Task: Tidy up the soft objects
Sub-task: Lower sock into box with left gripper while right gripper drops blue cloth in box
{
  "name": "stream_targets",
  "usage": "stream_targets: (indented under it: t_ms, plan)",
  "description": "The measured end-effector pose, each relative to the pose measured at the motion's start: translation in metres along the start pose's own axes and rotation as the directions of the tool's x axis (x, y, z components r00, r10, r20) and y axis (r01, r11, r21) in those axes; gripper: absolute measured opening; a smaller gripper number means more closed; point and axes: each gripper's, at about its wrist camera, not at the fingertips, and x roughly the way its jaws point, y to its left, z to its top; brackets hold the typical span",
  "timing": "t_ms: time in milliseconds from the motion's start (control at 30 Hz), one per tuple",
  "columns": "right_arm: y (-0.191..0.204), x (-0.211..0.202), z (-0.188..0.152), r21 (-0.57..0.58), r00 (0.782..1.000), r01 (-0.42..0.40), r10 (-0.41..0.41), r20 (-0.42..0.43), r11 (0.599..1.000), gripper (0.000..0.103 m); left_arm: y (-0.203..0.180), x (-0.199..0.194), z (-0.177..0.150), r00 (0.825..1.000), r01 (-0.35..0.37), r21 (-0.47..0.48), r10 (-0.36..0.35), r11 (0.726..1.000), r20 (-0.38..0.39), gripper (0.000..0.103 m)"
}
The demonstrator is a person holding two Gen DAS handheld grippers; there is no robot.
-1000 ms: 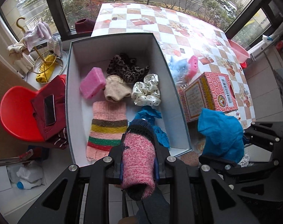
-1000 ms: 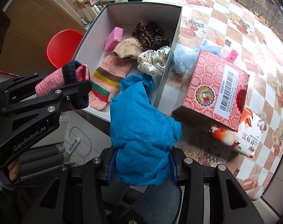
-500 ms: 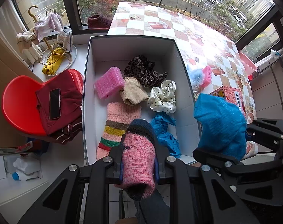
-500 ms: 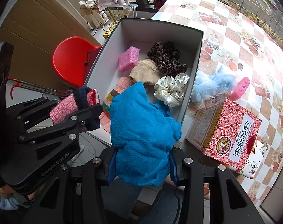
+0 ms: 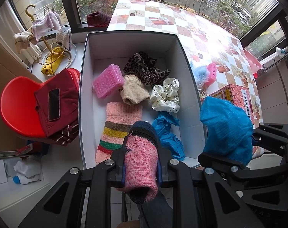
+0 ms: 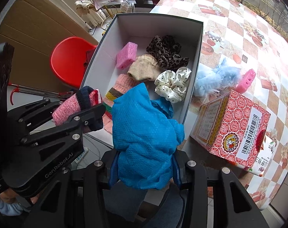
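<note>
We have six soft items in the white box (image 5: 189, 87). Left gripper (image 5: 140, 163) clamps the pink sock (image 5: 140, 157), right gripper (image 6: 144, 163) clamps the blue cloth (image 6: 144, 136), both above the box's near end. Blue fluffy piece (image 6: 216, 77) and pink sponge (image 6: 246, 79) remain on table (image 6: 239, 19).

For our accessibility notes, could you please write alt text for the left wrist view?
The left hand-held gripper clamps a pink knitted sock with navy cuff above an open white cardboard box of soft items. To its right, the right hand-held gripper holds a crumpled bright blue mesh cloth.
</note>
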Motion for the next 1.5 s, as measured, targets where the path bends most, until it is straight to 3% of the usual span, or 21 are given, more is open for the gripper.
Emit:
stream_targets:
  t_ms: [900, 1500]
  plan:
    - [-0.002, 0.007, 0.013, 0.003, 1.0, 0.01, -0.01, -0.002, 1.0, 0.046, 0.008, 0.012, 0.005, 1.0, -0.018, -0.027, 0.017, 0.999, -0.021, 0.025]
    - [-0.008, 0.006, 0.063, 0.032, 0.999, 0.02, -0.022, 0.037, 0.999, 0.046, 0.015, 0.027, 0.038, 0.998, -0.055, -0.06, 0.054, 0.997, -0.008, 0.025]
